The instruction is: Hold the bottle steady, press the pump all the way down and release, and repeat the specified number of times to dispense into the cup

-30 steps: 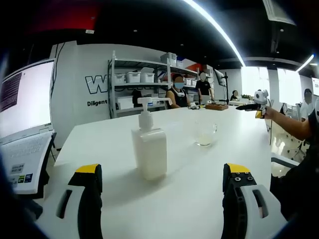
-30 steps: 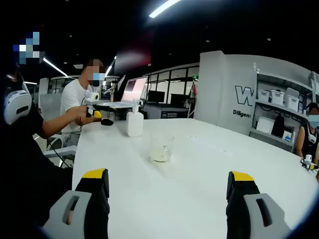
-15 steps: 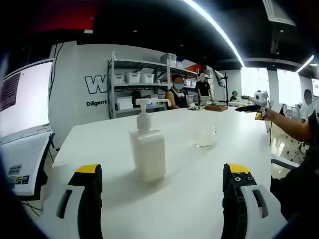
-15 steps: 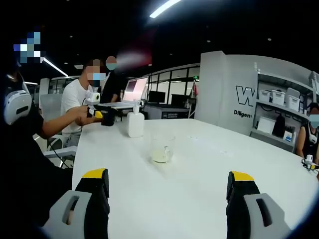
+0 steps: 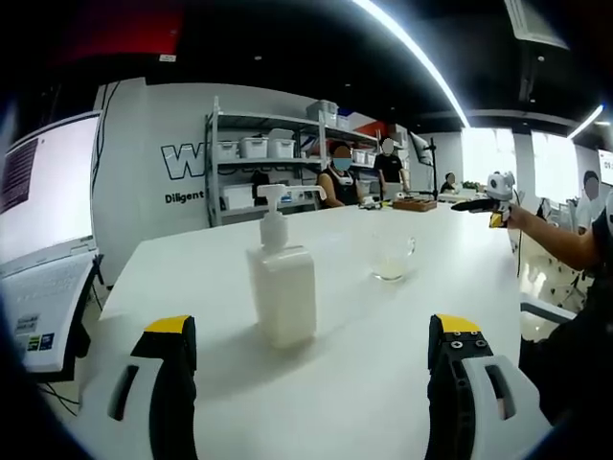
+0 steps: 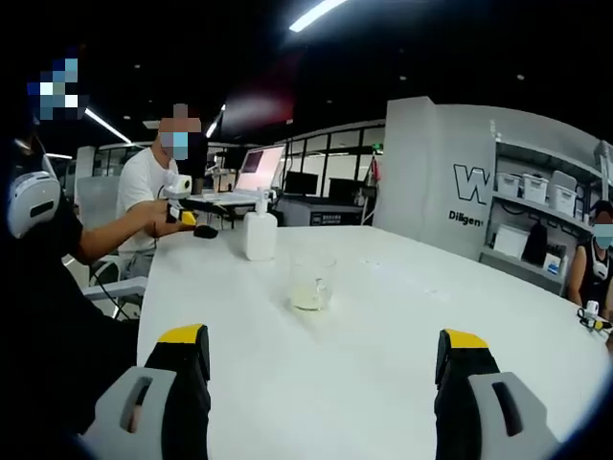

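Observation:
A white pump bottle (image 5: pixel 283 287) stands upright on the white table (image 5: pixel 364 345), its spout pointing right toward a clear glass cup (image 5: pixel 392 258) with a little pale liquid at the bottom. My left gripper (image 5: pixel 316 335) is open, its yellow-tipped jaws wide apart just short of the bottle. In the right gripper view the cup (image 6: pixel 311 284) sits mid-table and the bottle (image 6: pixel 259 231) stands farther off; my right gripper (image 6: pixel 326 340) is open and well back from both. The left gripper (image 6: pixel 192 222) shows small beside the bottle, and the right gripper (image 5: pixel 482 202) shows far off at the right.
An open laptop (image 5: pixel 43 259) sits at the table's left end. Metal shelves (image 5: pixel 278 163) with white bins stand against the back wall. Several people stand or sit beyond the table (image 6: pixel 402 316). The person's arm (image 5: pixel 565 240) reaches in from the right.
The left gripper view has crept slightly closer to the bottle. In the right gripper view a person behind the bottle has shifted; cup and bottle have not moved.

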`<state>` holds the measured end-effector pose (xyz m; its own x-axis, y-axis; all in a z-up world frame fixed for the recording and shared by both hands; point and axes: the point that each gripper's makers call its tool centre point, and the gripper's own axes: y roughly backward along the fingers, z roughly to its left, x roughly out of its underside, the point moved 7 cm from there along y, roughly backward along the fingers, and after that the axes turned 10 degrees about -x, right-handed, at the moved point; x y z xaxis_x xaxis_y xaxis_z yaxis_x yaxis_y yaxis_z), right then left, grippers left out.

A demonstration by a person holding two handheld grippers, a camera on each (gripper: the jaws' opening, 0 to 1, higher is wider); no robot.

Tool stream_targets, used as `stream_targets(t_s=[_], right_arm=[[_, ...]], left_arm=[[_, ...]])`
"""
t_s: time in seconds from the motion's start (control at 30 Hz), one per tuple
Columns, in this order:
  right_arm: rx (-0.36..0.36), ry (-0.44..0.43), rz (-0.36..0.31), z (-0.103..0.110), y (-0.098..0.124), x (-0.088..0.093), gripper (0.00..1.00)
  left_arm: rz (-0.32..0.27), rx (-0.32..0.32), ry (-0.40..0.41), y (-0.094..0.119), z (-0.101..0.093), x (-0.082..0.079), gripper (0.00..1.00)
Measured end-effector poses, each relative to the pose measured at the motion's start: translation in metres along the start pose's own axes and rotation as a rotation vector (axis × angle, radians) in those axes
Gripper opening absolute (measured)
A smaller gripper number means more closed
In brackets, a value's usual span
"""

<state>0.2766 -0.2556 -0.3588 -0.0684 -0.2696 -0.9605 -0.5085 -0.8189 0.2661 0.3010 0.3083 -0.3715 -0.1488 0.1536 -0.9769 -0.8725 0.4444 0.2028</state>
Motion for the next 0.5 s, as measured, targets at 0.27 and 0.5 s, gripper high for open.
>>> stream_targets(t_s=[0.27,0.5], right_arm=[[-0.002,0.002,0.004,0.0017,-0.002,0.0012,1.0],[-0.004,0.007,0.01,0.0026,-0.0025,0.0015,1.0]], left_arm=[[0.0,-0.009,0.005,0.0042,0.0047,0.0016,0.99],[0.002,-0.012,0.001,0.007,0.007,0.0038,0.99]])
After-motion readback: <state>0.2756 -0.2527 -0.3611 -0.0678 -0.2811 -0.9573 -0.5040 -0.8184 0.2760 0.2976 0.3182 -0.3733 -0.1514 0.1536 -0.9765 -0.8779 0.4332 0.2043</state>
